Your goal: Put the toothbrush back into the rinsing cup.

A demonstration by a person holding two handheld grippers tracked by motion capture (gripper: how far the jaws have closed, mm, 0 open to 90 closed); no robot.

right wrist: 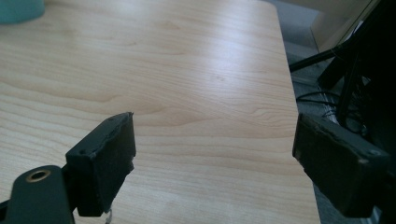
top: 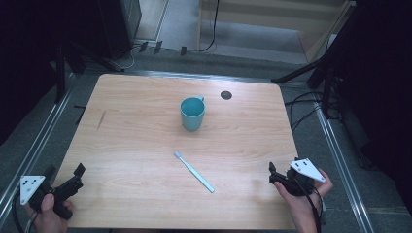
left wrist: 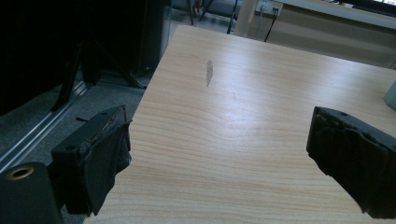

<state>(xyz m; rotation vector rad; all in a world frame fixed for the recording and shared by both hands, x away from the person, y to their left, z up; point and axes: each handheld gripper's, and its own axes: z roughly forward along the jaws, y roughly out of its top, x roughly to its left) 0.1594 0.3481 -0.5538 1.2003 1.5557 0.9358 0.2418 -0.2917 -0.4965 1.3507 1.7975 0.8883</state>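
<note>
Two grippers, both idle at the near table corners, well apart from the work. Left gripper sits at about 8 o'clock of the table, jaws spread wide with bare wood between them in the left gripper view. Right gripper sits at about 4 o'clock, jaws likewise released and holding nothing in the right gripper view. Likely a ready pose: both kept off the middle so the overhead camera sees the objects.

Toothbrush lies flat near table centre, slightly toward the near edge, on a diagonal: bristle head at 11 o'clock, handle end at 5 o'clock. Handle end points toward the right gripper, so that side looks like the natural pick.

Teal cup stands upright at 12 o'clock of the brush, mouth up, handle on the far side, apart from the brush. Open top suits dropping the brush in, probably the goal.

Dark round grommet is at 1 o'clock of the cup, not in the way. Nothing touched yet.
</note>
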